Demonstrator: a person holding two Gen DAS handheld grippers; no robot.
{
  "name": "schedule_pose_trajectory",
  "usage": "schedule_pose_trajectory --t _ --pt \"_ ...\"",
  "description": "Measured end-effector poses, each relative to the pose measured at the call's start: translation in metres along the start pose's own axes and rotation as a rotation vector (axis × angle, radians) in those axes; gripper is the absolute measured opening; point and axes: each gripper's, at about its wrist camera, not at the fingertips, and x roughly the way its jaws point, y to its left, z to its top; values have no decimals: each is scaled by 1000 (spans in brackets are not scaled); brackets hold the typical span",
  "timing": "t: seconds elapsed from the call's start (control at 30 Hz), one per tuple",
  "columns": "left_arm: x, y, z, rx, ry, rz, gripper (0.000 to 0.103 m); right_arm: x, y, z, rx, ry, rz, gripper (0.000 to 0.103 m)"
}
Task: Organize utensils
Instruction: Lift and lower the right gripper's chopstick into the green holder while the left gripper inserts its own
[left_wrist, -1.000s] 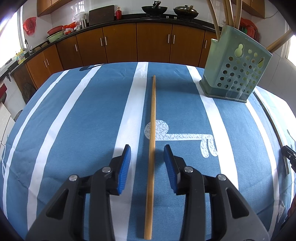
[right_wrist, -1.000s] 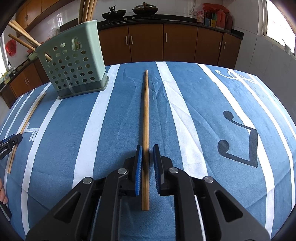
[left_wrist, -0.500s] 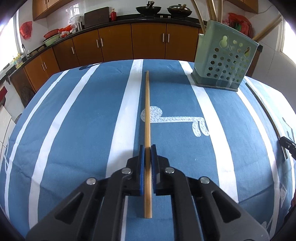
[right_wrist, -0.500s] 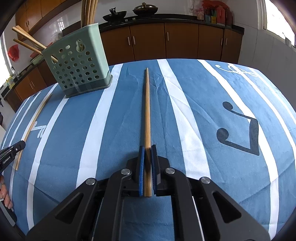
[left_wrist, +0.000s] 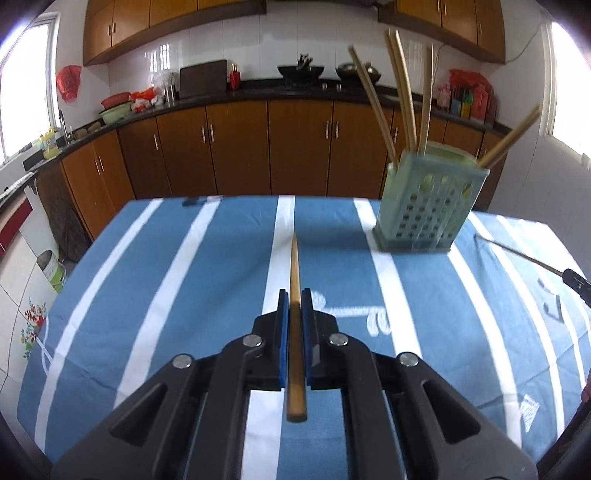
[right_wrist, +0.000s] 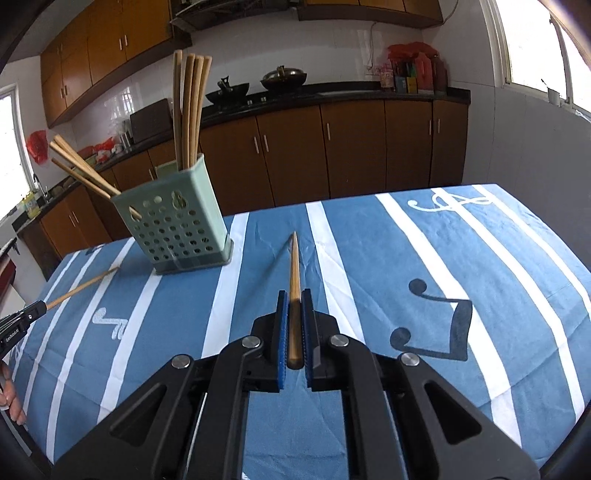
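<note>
Chopsticks are what is being sorted, and the green perforated holder (right_wrist: 173, 225) on the blue striped tabletop (right_wrist: 461, 258) already carries a good share: a bunch standing upright (right_wrist: 190, 110) in its far compartment and a few more leaning out (right_wrist: 83, 168) of its other side. That part of the job looks done.

Two sticks are on their way. The left claw (left_wrist: 294, 317) is clenched on one wooden chopstick (left_wrist: 294, 266), held clear of the cloth with its tip pointing toward the far edge, to the left of the holder (left_wrist: 428, 210). The right claw (right_wrist: 294, 321) is likewise clamped on a second chopstick (right_wrist: 294, 266), raised off the cloth and pointing past the holder's right side. From the right wrist view the left claw's stick (right_wrist: 83, 284) shows as a thin rod just left of the holder's base.

No other loose chopsticks show on the cloth, so what remains is probably just dropping these two into the holder, each needing to be tipped upright over an opening first.
</note>
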Motion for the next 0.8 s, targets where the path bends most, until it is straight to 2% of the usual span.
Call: schedule_pose_trajectory --t 0.33,0.57,0.8 --pt "-44 0 36 -32 -149 -53 8 -28 4 33 1 -128 31 8" --pt "-53 -3 49 -16 -185 -66 8 -35 8 39 -4 -149 44 8" --pt "-69 -7 71 -12 -216 -132 8 -53 15 65 5 -204 110 8"
